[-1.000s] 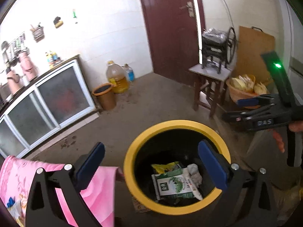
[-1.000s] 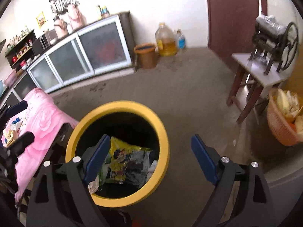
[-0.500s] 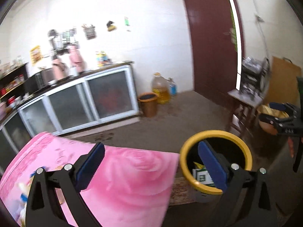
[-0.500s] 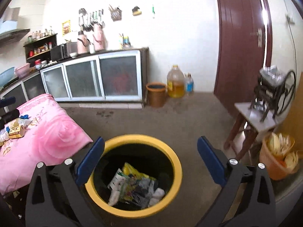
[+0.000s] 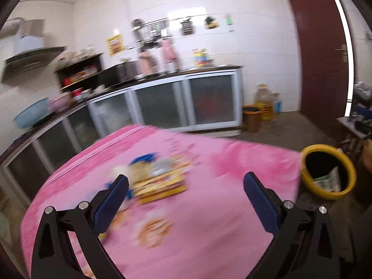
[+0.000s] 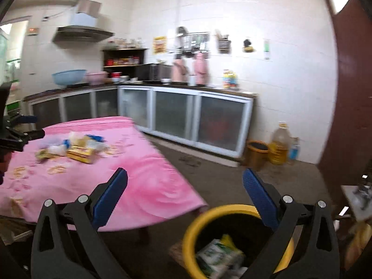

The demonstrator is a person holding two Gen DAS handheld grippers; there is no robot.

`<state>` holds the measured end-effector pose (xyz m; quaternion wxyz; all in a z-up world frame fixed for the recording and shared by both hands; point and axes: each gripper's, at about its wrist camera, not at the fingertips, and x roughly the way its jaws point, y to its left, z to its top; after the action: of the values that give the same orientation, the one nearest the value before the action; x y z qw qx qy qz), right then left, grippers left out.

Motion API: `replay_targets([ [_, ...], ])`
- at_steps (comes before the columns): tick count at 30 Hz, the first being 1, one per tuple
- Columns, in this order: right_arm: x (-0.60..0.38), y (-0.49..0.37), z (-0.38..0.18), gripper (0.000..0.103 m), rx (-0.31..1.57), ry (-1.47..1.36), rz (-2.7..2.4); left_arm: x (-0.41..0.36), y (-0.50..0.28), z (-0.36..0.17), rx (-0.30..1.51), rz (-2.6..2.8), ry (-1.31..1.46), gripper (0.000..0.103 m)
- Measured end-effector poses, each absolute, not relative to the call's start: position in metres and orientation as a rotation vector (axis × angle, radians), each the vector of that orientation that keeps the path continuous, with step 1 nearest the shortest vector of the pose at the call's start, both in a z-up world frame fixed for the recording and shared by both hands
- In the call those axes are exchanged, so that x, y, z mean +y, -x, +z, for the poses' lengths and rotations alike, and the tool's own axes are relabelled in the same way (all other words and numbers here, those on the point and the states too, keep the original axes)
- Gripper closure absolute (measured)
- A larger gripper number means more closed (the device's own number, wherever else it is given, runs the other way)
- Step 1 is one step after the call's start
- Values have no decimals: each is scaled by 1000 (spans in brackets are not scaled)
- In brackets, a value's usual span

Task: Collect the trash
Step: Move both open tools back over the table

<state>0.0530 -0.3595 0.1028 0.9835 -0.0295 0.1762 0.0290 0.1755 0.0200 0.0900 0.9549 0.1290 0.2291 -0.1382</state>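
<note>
Both the left gripper [image 5: 186, 187] and right gripper [image 6: 185, 183] hung spread and empty — apparently free to fetch the blurred wrappers [image 5: 160, 182] heaped mid-table [image 5: 232, 220], beside the yellow bin [image 5: 309, 189].

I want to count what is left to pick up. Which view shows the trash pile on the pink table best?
The left wrist view: the trash pile lies just ahead of the open left gripper, though blurred. The right wrist view shows it farther off, at the left.

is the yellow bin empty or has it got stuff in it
Not empty: the bin holds a green-and-white packet and a yellow wrapper. How full, cannot tell.
</note>
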Motion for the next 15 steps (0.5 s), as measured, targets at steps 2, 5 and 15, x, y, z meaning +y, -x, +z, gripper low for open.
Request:
replay_targets([
  [2,-342,-67,102,8,351,46,115,53,-176,86,484,-223,-258,8],
  [5,-315,-92,97,8,367,24,208,89,-176,80,509,-188,-262,8],
  [15,-217,-172,72,8,455,87,421,161,-189,37,622,-194,-231,8],
])
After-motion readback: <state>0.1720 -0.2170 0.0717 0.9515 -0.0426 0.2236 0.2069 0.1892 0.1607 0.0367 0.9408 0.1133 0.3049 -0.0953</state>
